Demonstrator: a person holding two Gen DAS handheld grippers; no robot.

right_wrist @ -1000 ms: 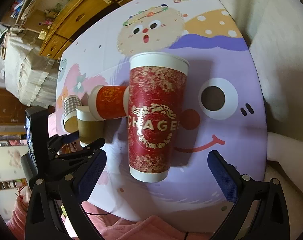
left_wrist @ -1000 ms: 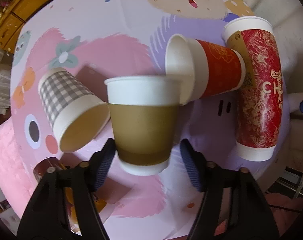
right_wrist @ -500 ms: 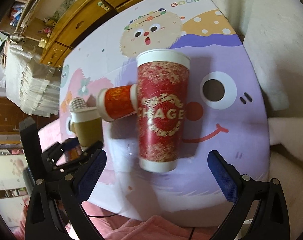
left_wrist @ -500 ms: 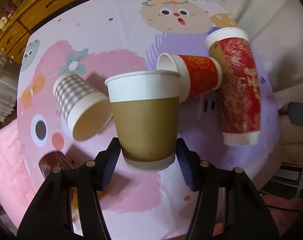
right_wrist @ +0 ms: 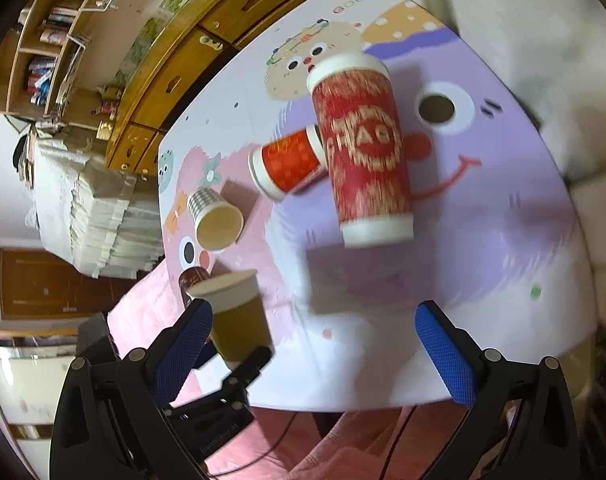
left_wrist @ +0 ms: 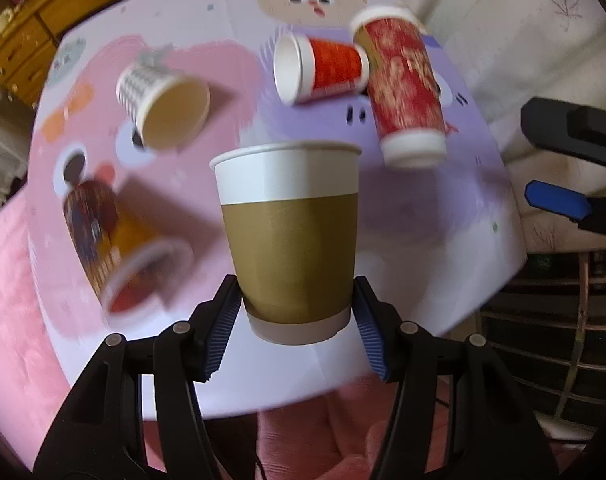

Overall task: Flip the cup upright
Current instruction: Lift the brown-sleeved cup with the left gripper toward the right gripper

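Observation:
My left gripper (left_wrist: 297, 320) is shut on a brown paper cup with a white rim (left_wrist: 291, 236), held upright and lifted above the table's near edge. The same cup (right_wrist: 239, 320) shows at the lower left of the right wrist view. My right gripper (right_wrist: 315, 344) is open and empty, held above the near edge of the table (right_wrist: 503, 280). A tall red cup (right_wrist: 363, 160) lies on its side ahead of it, with a short red cup (right_wrist: 287, 164) lying against it.
A checked cup (left_wrist: 163, 100) lies on its side at the back left. A dark patterned cup (left_wrist: 115, 248) lies on its side at the left. A wooden dresser (right_wrist: 175, 72) stands behind the table. Pink cloth (left_wrist: 7, 300) lies at the near side.
My left gripper has lifted the brown cup up and back toward the near edge, so the table looks farther away. My right gripper has also pulled back and up, still open.

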